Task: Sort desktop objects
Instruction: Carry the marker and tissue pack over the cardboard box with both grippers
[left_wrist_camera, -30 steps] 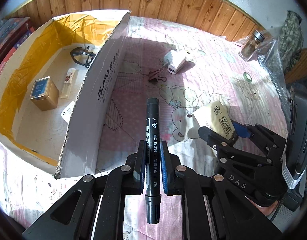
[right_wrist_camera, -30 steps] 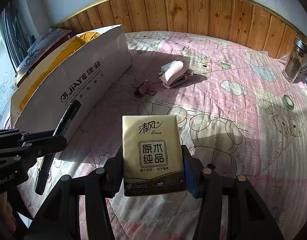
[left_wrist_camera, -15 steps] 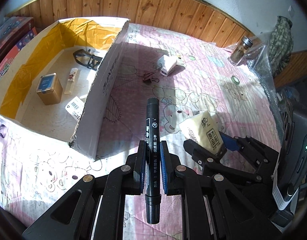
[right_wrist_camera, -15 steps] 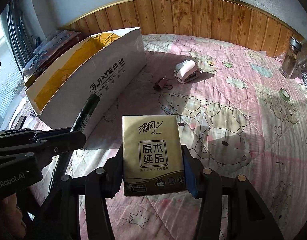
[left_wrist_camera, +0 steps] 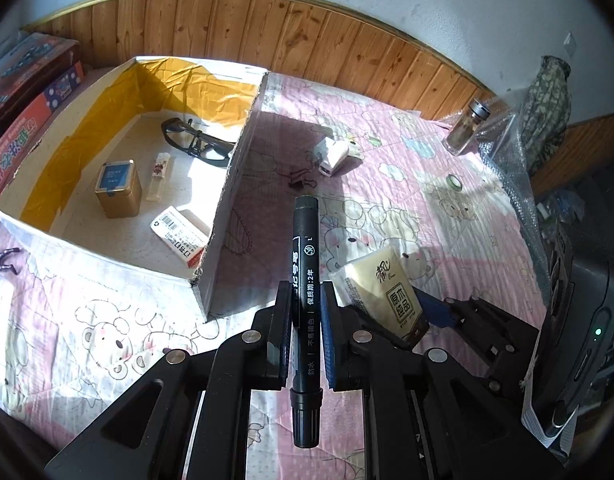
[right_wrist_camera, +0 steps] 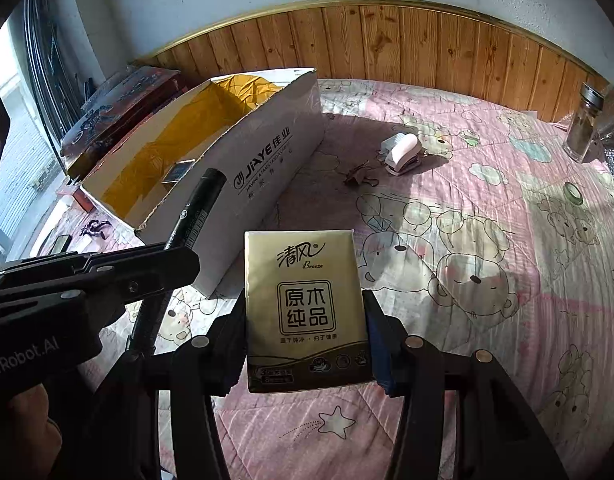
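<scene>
My left gripper (left_wrist_camera: 305, 300) is shut on a black marker (left_wrist_camera: 304, 264) that sticks forward over the pink quilt, just right of the open cardboard box (left_wrist_camera: 231, 168). A gold tissue pack (right_wrist_camera: 305, 312) stands upright between the pads of my right gripper (right_wrist_camera: 305, 320), which is shut on it. In the right wrist view the left gripper (right_wrist_camera: 147, 264) and its marker (right_wrist_camera: 195, 210) hang in front of the box (right_wrist_camera: 267, 160). Inside the box lie glasses (left_wrist_camera: 197, 144), a gold tin (left_wrist_camera: 119, 188), a small tube (left_wrist_camera: 159, 176) and a labelled packet (left_wrist_camera: 181, 236).
On the quilt lie a binder clip (left_wrist_camera: 301, 180), a white and pink stapler (right_wrist_camera: 401, 152), a tape roll (right_wrist_camera: 572, 192) and a glass jar (right_wrist_camera: 583, 128). Game boxes (left_wrist_camera: 23, 92) stand left of the cardboard box. A wooden wall panel closes the far side.
Both grippers have risen and drawn back from the quilt with their loads still held. The cardboard box now looks farther off and more of its inside shows.
</scene>
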The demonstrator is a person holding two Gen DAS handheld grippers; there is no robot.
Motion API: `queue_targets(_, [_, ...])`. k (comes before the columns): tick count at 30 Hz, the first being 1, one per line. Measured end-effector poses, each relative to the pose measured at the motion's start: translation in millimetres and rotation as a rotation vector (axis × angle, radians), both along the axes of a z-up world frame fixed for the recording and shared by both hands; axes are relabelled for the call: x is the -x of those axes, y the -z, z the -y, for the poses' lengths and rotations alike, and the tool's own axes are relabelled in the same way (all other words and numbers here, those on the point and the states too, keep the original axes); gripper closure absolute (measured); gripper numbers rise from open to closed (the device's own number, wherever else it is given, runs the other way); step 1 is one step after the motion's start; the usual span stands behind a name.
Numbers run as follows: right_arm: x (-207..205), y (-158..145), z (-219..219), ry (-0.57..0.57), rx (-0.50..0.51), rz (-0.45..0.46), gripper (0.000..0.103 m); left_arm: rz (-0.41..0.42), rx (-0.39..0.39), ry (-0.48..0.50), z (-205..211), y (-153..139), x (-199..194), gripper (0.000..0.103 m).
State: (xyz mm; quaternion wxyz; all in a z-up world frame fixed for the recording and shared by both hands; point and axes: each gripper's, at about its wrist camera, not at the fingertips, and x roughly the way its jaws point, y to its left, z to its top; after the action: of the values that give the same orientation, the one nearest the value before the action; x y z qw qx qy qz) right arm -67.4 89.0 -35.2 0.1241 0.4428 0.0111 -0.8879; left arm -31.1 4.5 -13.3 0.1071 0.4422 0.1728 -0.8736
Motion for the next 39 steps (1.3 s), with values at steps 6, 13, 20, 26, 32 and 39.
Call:
queue_targets(6, [-5.8,-9.9,18.2,-0.027,-0.021,-0.022,0.050,-0.033,0.003,-0.005,12.1,-13.2,-6.1,0.090])
queue_targets(13, [-7.8,-21.9,37.7,-0.064,-0.066,-0.043,0.050,-0.054,-0.013,-0.018,31.1,-20.6,-11.8,0.090])
queue_targets(20, [-5.0,-40.5,56.5,-0.091,-0.089,-0.076,0.050,-0.070,-0.014,-0.032,50.6,-29.8,-13.0,0.090])
queue_targets(26, [0.7,-53.7,80.5,-0.134,-0.094,-0.103,0.050,-0.076,-0.047,-0.062,72.6,-34.7,-14.4,0.090])
queue_targets(32, [8.0,-59.6,98.9,-0.172,-0.097,-0.112,0.050,-0.085,-0.049,-0.088,91.6,-41.5,-16.3,0.090])
queue_targets(39, [20.2,-59.5,112.2,-0.205,-0.114,-0.106,0.050,-0.082,-0.063,-0.121,117.8,-42.1,-14.4,0.090])
